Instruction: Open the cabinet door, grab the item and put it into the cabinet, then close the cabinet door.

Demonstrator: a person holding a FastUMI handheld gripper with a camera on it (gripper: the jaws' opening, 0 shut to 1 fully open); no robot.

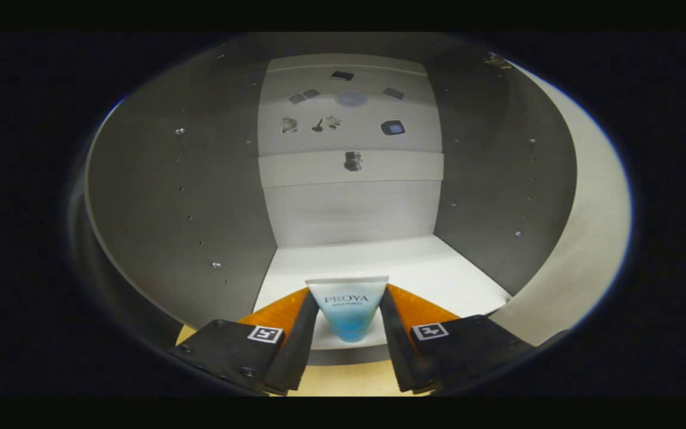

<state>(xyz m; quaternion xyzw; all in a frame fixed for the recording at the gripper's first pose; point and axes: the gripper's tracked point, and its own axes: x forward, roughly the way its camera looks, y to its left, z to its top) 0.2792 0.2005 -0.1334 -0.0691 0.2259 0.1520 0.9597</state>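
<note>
The tool (349, 310) pinches the tube (348, 310) between both fingers, cap end toward the camera (long axis upright), just above the cabinet floor (414, 268).

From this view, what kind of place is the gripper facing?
Probably the inside of an open cabinet: grey side walls, a white floor panel and a white back panel. The gripper holds a tube at its front.
</note>
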